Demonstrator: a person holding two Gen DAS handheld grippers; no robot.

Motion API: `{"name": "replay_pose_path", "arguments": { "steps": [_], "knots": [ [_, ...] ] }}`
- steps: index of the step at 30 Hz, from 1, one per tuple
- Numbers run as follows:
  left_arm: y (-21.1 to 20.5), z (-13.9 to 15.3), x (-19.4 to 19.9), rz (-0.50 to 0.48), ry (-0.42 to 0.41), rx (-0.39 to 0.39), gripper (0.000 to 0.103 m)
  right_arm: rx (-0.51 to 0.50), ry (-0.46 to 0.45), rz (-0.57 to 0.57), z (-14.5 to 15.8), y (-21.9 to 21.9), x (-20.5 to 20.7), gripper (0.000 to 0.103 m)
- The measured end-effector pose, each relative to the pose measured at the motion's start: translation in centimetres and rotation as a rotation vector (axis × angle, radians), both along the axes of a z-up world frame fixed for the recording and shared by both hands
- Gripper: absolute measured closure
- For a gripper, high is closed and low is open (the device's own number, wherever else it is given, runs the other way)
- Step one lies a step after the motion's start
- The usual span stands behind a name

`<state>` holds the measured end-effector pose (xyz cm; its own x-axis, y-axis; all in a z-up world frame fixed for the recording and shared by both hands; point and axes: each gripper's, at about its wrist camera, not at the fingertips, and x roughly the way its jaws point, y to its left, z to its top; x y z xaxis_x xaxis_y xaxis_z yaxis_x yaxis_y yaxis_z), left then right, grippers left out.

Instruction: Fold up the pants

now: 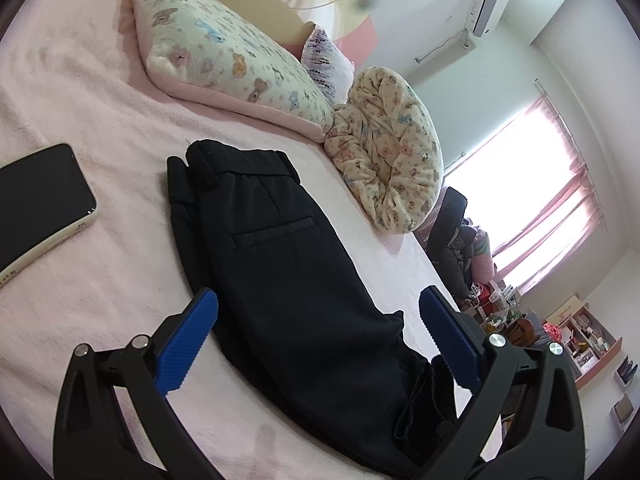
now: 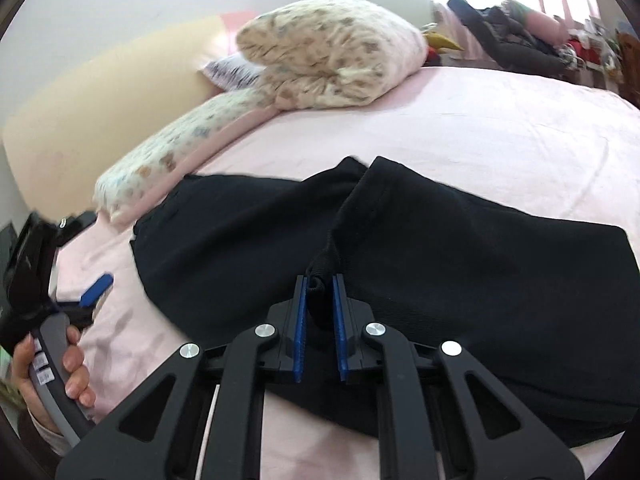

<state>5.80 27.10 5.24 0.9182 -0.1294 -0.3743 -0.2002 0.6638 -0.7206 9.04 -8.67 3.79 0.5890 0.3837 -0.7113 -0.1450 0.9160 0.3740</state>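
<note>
Pink bed [image 1: 100,128] carried the black pants [image 1: 280,264] near its window-side edge. Right gripper [image 2: 320,300] pinched a bunched fold; left gripper [image 1: 320,336] stood wide, empty. Best practice—lift evenly and lay hem to waistband, edges aligned.

- Our left gripper [image 1: 318,334] has black arms with triangle cut-outs, round silver screws and blue ribbed pads.
- Our right gripper [image 2: 320,320] is the same: black frame, four silver screws, blue pads.
- Our left hand [image 2: 60,372] is on a grey handle with small white labels; a pale sleeve edge shows.
</note>
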Motion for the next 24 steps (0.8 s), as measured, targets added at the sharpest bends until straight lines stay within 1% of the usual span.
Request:
{"name": "replay_pose_path", "arguments": {
  "steps": [1,2,3,5,6,7,9,11,13,14,15,16,17,18,19,20,21,22,24],
  "knots": [
    [-0.2,0.1,0.0,-0.002,0.001,0.006,0.002,-0.025,0.019,0.019,-0.5,0.7,0.1,0.09],
    [-0.3,0.1,0.0,-0.005,0.004,0.012,0.002,-0.076,0.052,0.031,-1.4,1.5,0.5,0.09],
    [-0.4,0.1,0.1,-0.006,0.007,0.015,0.002,-0.144,0.108,0.041,-3.0,2.3,1.0,0.088],
    [-0.4,0.0,0.1,-0.008,0.018,0.016,0.002,-0.169,0.104,0.044,-3.6,2.7,0.9,0.088],
    [-0.3,-0.1,0.2,-0.008,0.024,0.014,0.002,-0.183,0.099,0.05,-3.4,3.0,0.7,0.083],
    [-0.2,-0.2,0.3,-0.007,0.028,0.01,0.002,-0.197,0.099,0.07,-3.0,3.3,0.6,0.068],
    [0.1,-0.4,0.3,-0.002,0.036,-0.005,0.002,-0.185,0.094,0.126,-2.5,3.8,0.3,0.048],
    [0.3,-0.6,0.4,-0.001,0.042,-0.029,0.002,-0.186,0.016,0.156,-1.2,4.1,-0.8,0.048],
    [0.5,-0.7,0.3,0.007,0.042,-0.035,0.002,-0.172,-0.07,0.15,0.1,4.1,-1.3,0.047],
    [0.5,-0.6,0.2,0.011,0.042,-0.032,0.002,-0.151,-0.08,0.136,0.4,4.0,-1.1,0.045],
    [0.4,-0.6,0.2,0.011,0.042,-0.031,0.002,-0.111,-0.045,0.122,0.0,3.9,-0.4,0.043],
    [0.5,-0.6,0.2,0.01,0.041,-0.03,0.002,-0.085,-0.003,0.121,-0.7,3.9,0.2,0.043],
    [0.5,-0.6,0.2,0.01,0.043,-0.027,0.002,-0.07,0.075,0.14,-2.1,4.3,1.0,0.042],
    [0.5,-0.6,0.2,0.011,0.044,-0.026,0.002,-0.107,0.106,0.163,-3.1,5.1,1.3,0.042],
    [0.7,-0.6,0.3,0.011,0.048,-0.027,0.002,-0.132,0.081,0.174,-2.9,5.5,1.1,0.039],
    [0.8,-0.7,0.3,0.01,0.053,-0.037,0.002,-0.127,0.065,0.185,-2.2,5.7,1.1,0.039],
    [1.0,-0.8,0.3,0.009,0.053,-0.048,0.002,-0.078,0.043,0.192,-1.5,5.4,1.1,0.04],
    [1.1,-0.9,0.3,0.009,0.052,-0.055,0.002,-0.008,-0.003,0.167,-0.3,4.6,1.3,0.04],
    [1.3,-1.0,0.3,0.019,0.056,-0.055,0.002,0.046,-0.061,0.087,1.1,2.9,2.4,0.039]
  ]
}}
